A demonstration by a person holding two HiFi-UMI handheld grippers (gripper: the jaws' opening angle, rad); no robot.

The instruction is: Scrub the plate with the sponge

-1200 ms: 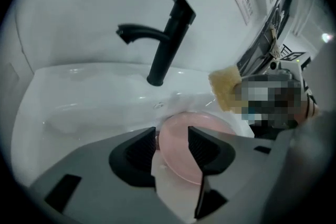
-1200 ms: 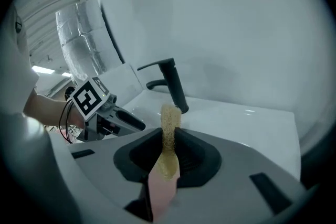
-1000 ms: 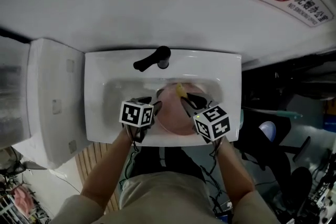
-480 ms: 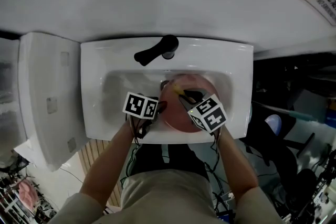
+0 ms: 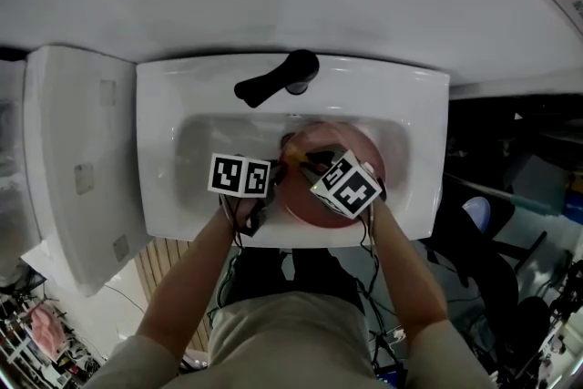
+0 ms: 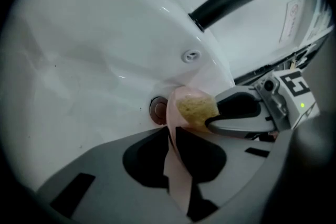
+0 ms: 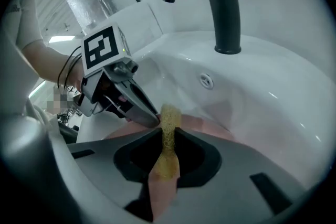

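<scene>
Head view, setting: the pink plate (image 5: 360, 155) sat in the white sink (image 5: 164, 105) below the black tap (image 5: 273, 85), and both tools met at its left rim.
Left gripper view, grip: the left hand-held gripper (image 6: 172, 139) had its jaws closing on the plate's thin rim, which ran between them.
Left gripper view, risk: held only by that smooth edge, the plate could slip or pivot under scrubbing pressure and knock the basin near the drain (image 6: 157, 109).
Right gripper view, grip: the right hand-held gripper (image 7: 167, 149) pinched the yellow sponge (image 7: 169, 131) flat, its tip touching the plate.
Right gripper view, risk: with so little sponge past the jaws, hard tips might scrape the plate or bump the left tool just beside them.
</scene>
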